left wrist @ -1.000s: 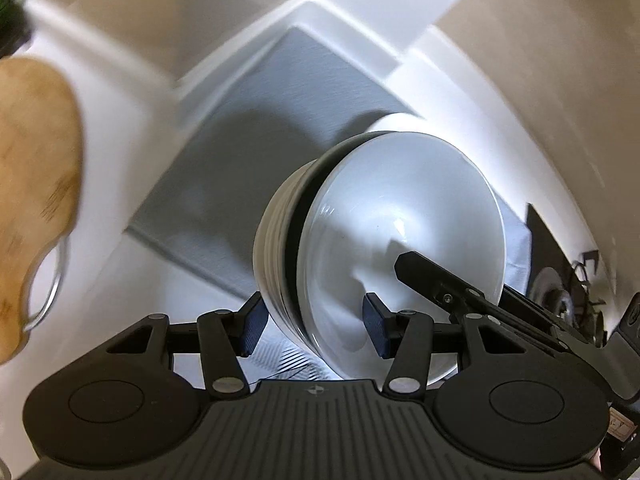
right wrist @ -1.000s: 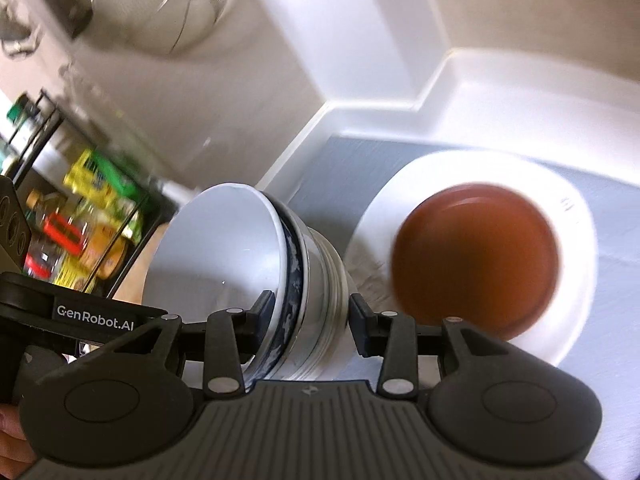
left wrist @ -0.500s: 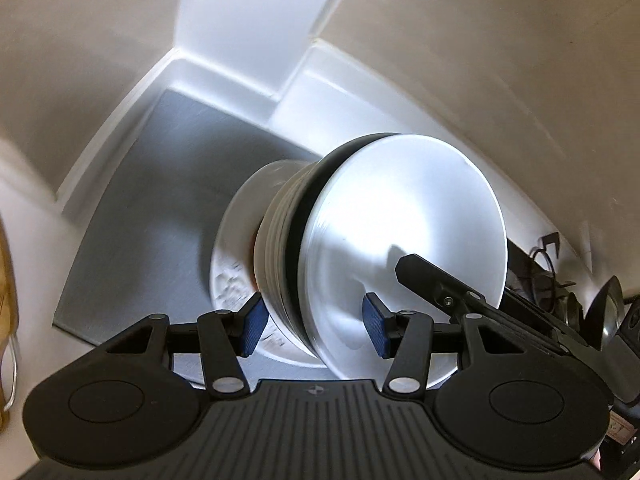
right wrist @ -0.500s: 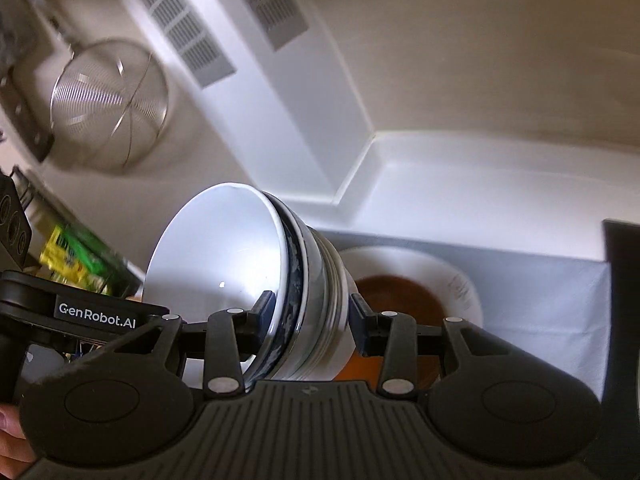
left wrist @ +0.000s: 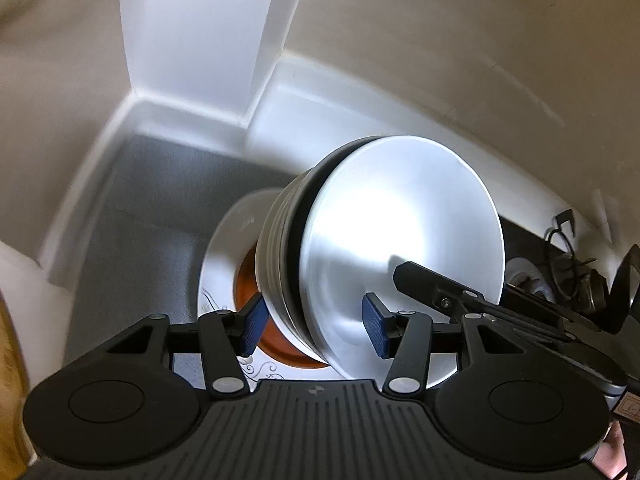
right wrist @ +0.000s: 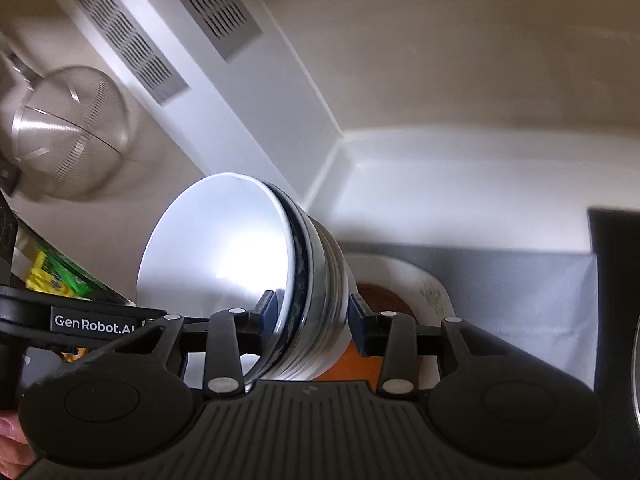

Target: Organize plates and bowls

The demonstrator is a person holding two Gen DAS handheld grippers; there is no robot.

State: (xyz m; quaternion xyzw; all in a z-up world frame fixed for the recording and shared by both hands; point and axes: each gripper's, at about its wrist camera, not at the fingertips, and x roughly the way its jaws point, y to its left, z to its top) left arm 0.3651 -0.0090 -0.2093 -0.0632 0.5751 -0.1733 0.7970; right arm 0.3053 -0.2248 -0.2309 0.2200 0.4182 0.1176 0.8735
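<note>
White nested bowls (left wrist: 384,248) tilted — above orange-centred plate (left wrist: 224,268)

Brown dish (left wrist: 250,280) on the plate (left wrist: 224,248) mostly hidden behind bowl stack (left wrist: 400,248).

We bring the bowl stack (left wrist: 384,256) lower, over the white plate (left wrist: 224,264) w/ the brown dish (left wrist: 246,284), which slides from beside the stack to right under it. Both cams tilt up: cutting board nearly gone from left view, strainer (right wrist: 64,132) and vent (right wrist: 120,36) now bigger in right view.
</note>
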